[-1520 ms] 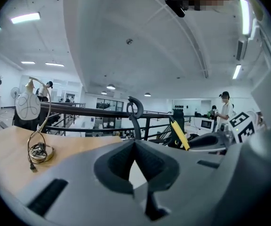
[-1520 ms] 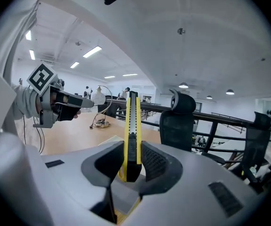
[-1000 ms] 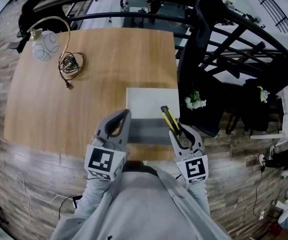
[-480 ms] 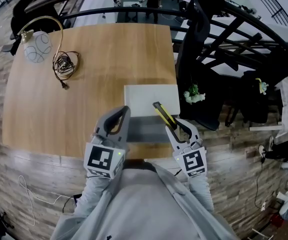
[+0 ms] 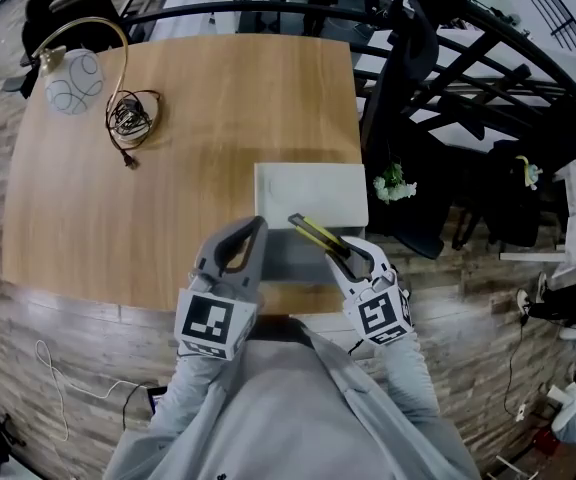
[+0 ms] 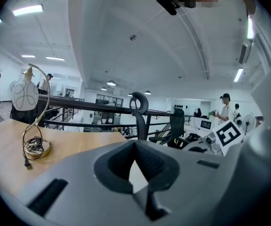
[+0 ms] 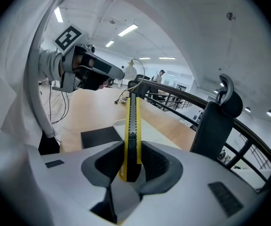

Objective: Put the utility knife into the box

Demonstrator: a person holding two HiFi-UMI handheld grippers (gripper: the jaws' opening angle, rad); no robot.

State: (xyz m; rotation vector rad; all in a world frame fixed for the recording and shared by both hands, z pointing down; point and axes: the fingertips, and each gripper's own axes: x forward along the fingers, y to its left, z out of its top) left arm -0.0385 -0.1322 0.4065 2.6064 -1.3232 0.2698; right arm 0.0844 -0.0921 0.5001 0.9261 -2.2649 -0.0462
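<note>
The right hand-held gripper (image 5: pixel 353 258) is clamping one end of the yellow utility knife (image 5: pixel 314 233), holding it over the near edge of the white box (image 5: pixel 313 190) on the wooden surface (image 5: pixel 188 148). The knife's long axis is pointing forward and leftward. The left hand-held gripper (image 5: pixel 244 242) is hovering alongside, its jaws together and empty.

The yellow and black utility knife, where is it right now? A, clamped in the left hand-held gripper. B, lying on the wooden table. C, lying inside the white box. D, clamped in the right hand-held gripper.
D: the yellow and black utility knife stands clamped between the jaws of the right hand-held gripper, while the left hand-held gripper has nothing between its jaws.
</note>
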